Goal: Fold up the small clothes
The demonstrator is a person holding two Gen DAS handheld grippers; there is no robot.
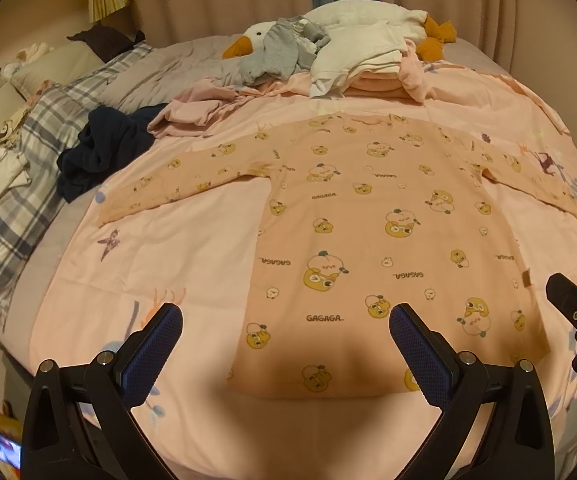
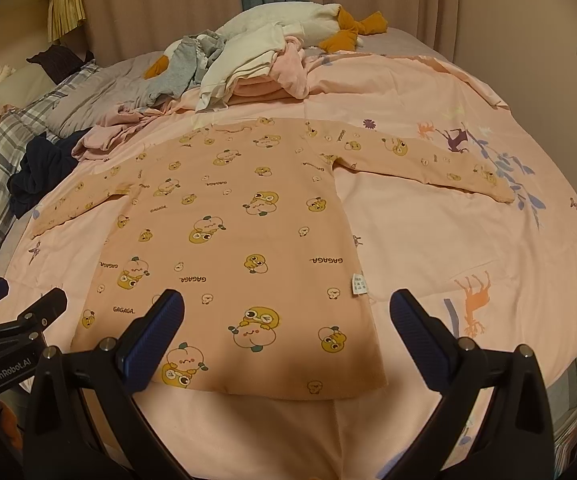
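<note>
Your pink duvet (image 1: 192, 240) covers the bed, and the peach long-sleeved top (image 1: 368, 216) (printed "GAGAGA") lies flat on it, sleeves out to both sides, its hem nearest you. Beyond its collar sits a heap of clothes (image 1: 352, 60) against a plush goose (image 1: 256, 36); a navy garment (image 1: 104, 152) lies well clear of the sleeve. Your left gripper (image 1: 286, 320) and right gripper (image 2: 288, 306) both hang spread wide above the hem, holding nothing.
</note>
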